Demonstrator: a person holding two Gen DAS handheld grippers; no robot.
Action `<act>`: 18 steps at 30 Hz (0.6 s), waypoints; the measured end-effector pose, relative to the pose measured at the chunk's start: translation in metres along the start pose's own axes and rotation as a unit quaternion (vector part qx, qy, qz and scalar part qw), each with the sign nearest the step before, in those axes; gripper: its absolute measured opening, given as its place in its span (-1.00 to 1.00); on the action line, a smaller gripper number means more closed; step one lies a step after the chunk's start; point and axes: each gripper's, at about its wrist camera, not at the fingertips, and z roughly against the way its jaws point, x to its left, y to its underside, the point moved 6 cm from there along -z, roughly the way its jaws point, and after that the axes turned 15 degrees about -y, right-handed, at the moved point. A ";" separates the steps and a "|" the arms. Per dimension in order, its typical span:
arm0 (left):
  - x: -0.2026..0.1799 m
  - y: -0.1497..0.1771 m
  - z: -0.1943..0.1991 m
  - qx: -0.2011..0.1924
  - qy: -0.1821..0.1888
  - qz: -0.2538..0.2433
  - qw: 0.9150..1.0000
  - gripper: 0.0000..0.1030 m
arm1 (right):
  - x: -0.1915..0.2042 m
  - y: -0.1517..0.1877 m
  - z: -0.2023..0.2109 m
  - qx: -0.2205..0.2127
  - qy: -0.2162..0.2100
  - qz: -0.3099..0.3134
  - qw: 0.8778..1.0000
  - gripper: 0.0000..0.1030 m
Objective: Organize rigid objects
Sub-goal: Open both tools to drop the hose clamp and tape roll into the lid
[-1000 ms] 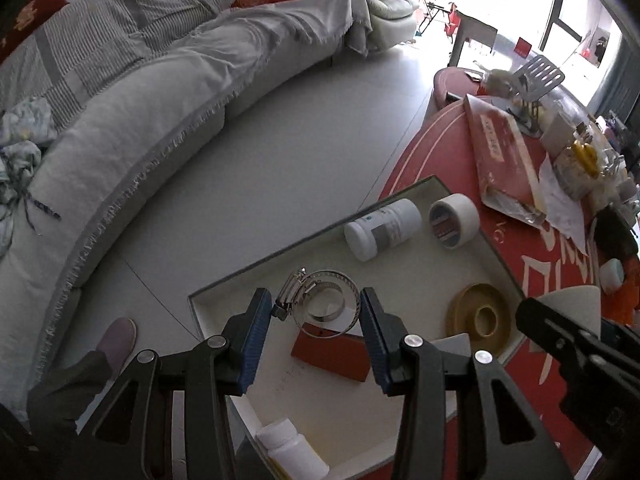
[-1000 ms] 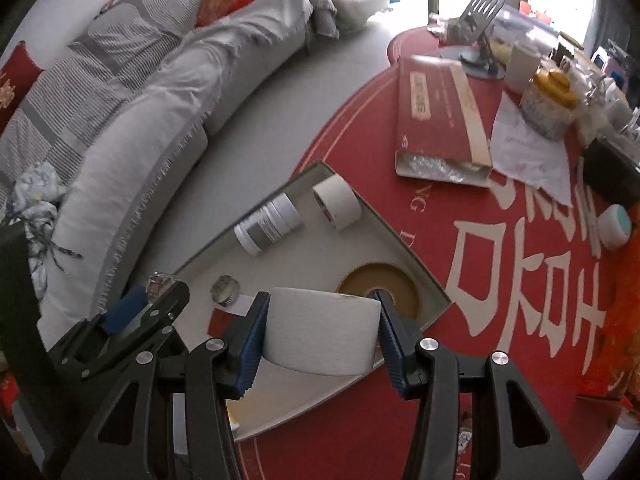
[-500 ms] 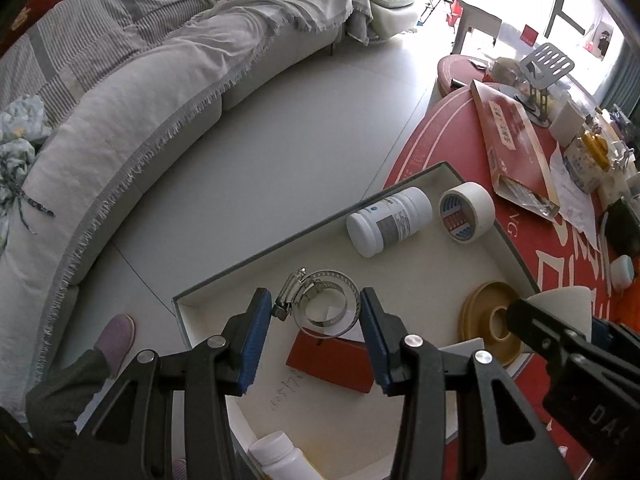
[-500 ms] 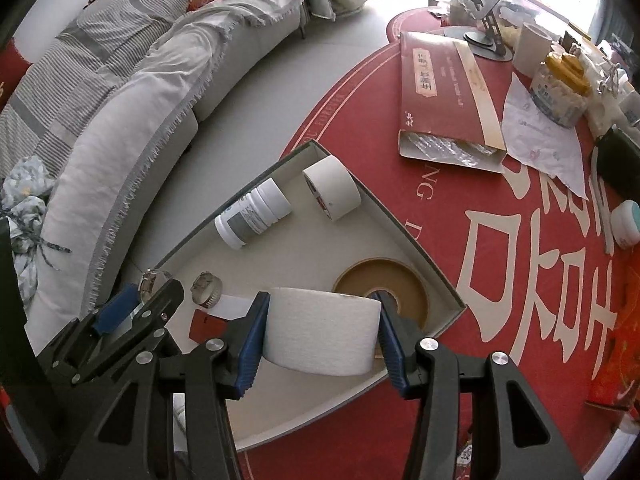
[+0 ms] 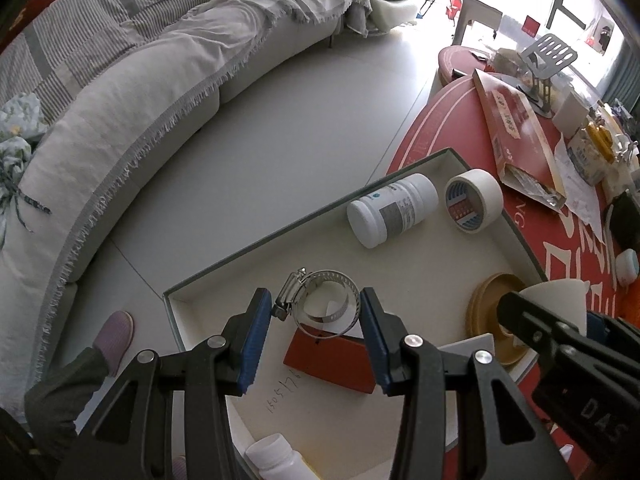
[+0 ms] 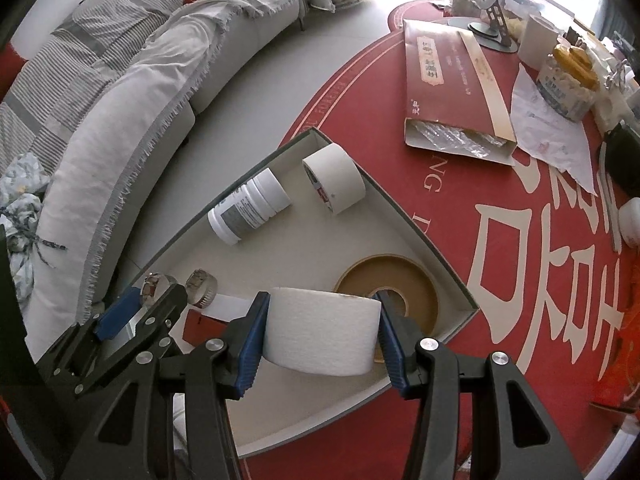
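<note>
1. While both claws hang over it, the grey sofa (image 5: 132, 92) sweeps across the upper left of the left-wrist frame, with pale floor (image 5: 288, 120) between it and the desk.
2. Right side of frame, the round desk (image 6: 500, 240) in its red cloth carries a long red box (image 6: 448, 84) at upper right, well apart from the tray.
3. Centre frame, the shallow cream tray (image 5: 400, 432) sits at the desk's edge, its grey rim toward the floor.
4. Right claw (image 6: 322, 330), bottom centre of its own view: pinching a white paper roll (image 6: 320, 332) by both ends, blue pads pressed on, roll held above the tray's near part.
5. Just behind that roll, a tan tape ring (image 6: 394, 294) lies flat in the tray's right corner.
6. Up in the tray's far corner, a white bottle (image 5: 390, 214) lies on its side, and a cream tape roll (image 5: 474, 200) stands on edge just beside it.
7. A red card (image 5: 332, 360) lies flat in the tray, low centre of the left-wrist frame.
8. Left claw (image 5: 316, 312): pinching a metal hose clamp (image 5: 320, 304) between its blue pads, held over the red card.
9. Bottom edge, another small white bottle (image 5: 276, 460) peeks in.
10. Lower left, a person's slipper (image 5: 114, 334) on the floor.
</note>
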 end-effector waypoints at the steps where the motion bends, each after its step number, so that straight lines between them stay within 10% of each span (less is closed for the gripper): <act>1: 0.000 0.000 -0.001 0.000 0.000 0.000 1.000 -0.06 | 0.000 0.000 -0.001 0.000 0.001 -0.001 1.000 0.02; 18: -0.007 0.004 -0.012 0.009 0.000 -0.006 1.000 -0.06 | -0.012 0.005 -0.020 0.016 0.012 -0.014 1.000 0.02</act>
